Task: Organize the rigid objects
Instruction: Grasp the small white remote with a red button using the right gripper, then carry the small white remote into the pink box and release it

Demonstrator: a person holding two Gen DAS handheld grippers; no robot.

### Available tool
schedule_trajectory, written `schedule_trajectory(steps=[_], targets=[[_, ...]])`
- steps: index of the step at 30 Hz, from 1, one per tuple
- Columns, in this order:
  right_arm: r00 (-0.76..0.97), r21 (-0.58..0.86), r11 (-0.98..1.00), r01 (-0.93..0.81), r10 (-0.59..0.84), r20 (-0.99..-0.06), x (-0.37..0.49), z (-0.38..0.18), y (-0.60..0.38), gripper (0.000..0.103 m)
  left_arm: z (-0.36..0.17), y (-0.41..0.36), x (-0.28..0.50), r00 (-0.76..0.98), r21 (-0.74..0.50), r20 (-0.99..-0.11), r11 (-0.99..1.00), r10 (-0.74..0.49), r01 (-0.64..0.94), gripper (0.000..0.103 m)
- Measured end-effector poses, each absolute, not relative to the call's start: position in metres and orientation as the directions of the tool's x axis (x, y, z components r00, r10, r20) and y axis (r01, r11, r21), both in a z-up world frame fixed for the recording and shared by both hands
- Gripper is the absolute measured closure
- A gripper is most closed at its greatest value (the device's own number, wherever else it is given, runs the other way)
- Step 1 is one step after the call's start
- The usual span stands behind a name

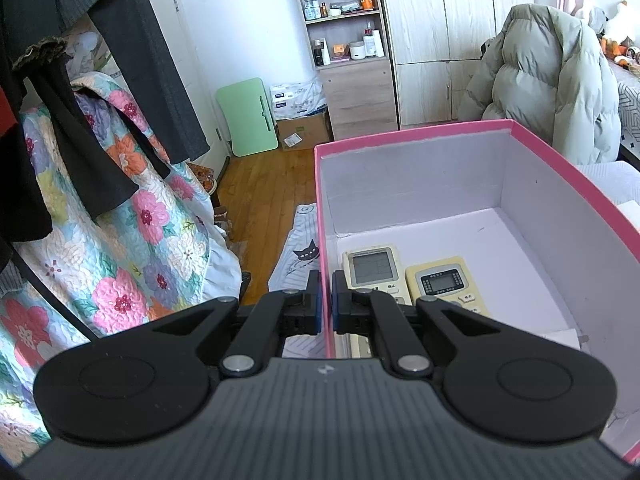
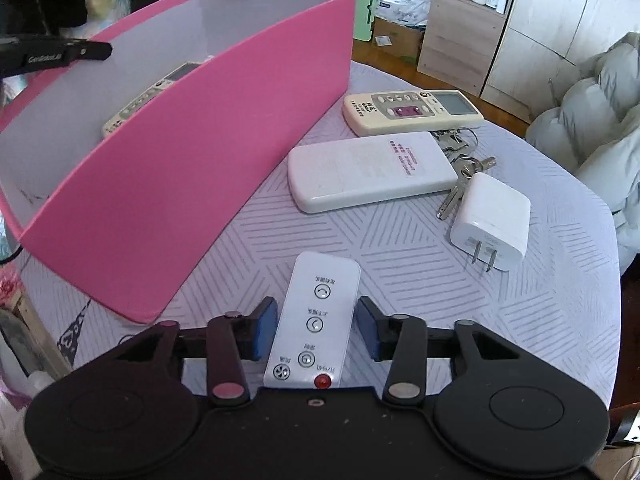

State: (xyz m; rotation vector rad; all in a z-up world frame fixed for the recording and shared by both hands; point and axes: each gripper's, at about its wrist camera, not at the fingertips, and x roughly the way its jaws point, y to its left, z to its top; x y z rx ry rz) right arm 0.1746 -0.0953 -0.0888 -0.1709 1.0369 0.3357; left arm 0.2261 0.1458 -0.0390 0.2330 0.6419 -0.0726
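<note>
A pink box [image 1: 412, 130] with a white inside stands on the table, and my left gripper [image 1: 327, 300] is shut on its near-left wall. Two beige remotes [image 1: 372, 268] [image 1: 442, 280] lie on the box floor. In the right wrist view the pink box [image 2: 180, 160] fills the left, with a black finger of the left gripper [image 2: 60, 54] on its rim. A small white remote [image 2: 316, 312] lies flat on the table in front of the box. My right gripper [image 2: 316, 328] points down over it, its blue pads against both long edges.
On the patterned tablecloth [image 2: 400, 260] to the right lie a beige remote [image 2: 412, 110], a white remote face down [image 2: 372, 170], a bunch of keys [image 2: 460, 168] and a white plug charger [image 2: 490, 226]. A puffy coat [image 1: 552, 80] hangs on a chair beyond the table.
</note>
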Motion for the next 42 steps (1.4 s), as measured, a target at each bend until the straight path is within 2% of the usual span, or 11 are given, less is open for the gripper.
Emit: schedule_trajectory(steps=[2, 5, 12, 20, 24, 28, 32, 36, 42], targets=[[0.490, 0.028, 0.940, -0.340, 0.202, -0.848, 0.177, -0.093, -0.099, 0.047, -0.039, 0.146, 0.226, 0.800, 0.190, -0.601, 0.972, 0.003, 0.139, 0.099], [0.514, 0.024, 0.946, -0.323, 0.196, -0.835, 0.175, -0.092, -0.101, 0.058, -0.038, 0.145, 0.227, 0.800, 0.197, -0.600, 0.970, 0.007, 0.139, 0.099], [0.624, -0.053, 0.942, -0.333, 0.177, -0.761, 0.154, -0.079, -0.100, 0.058, -0.038, 0.147, 0.226, 0.800, 0.197, -0.600, 0.970, 0.008, 0.139, 0.099], [0.744, -0.099, 0.931, -0.351, 0.213, -0.633, 0.138, -0.027, -0.099, 0.058, -0.039, 0.145, 0.226, 0.801, 0.205, -0.599, 0.969, 0.011, 0.140, 0.099], [0.766, -0.154, 0.905, -0.396, 0.233, -0.599, 0.138, 0.003, -0.095, 0.058, -0.040, 0.142, 0.226, 0.801, 0.218, -0.599, 0.966, 0.020, 0.139, 0.099], [0.744, -0.174, 0.847, -0.503, 0.321, -0.586, 0.149, 0.039, -0.083, 0.058, -0.040, 0.140, 0.225, 0.802, 0.227, -0.597, 0.962, 0.016, 0.150, 0.099], [0.754, -0.339, 0.732, -0.592, 0.353, -0.554, 0.162, 0.066, -0.047, 0.058, -0.040, 0.142, 0.225, 0.801, 0.225, -0.598, 0.963, 0.018, 0.146, 0.099], [0.668, -0.350, 0.613, -0.709, 0.422, -0.613, 0.186, 0.063, -0.015, 0.058, -0.040, 0.145, 0.226, 0.799, 0.219, -0.601, 0.964, 0.011, 0.151, 0.099], [0.515, -0.366, 0.412, -0.835, 0.349, -0.783, 0.231, 0.012, 0.034, 0.058, -0.041, 0.146, 0.226, 0.798, 0.216, -0.602, 0.966, 0.015, 0.145, 0.099]])
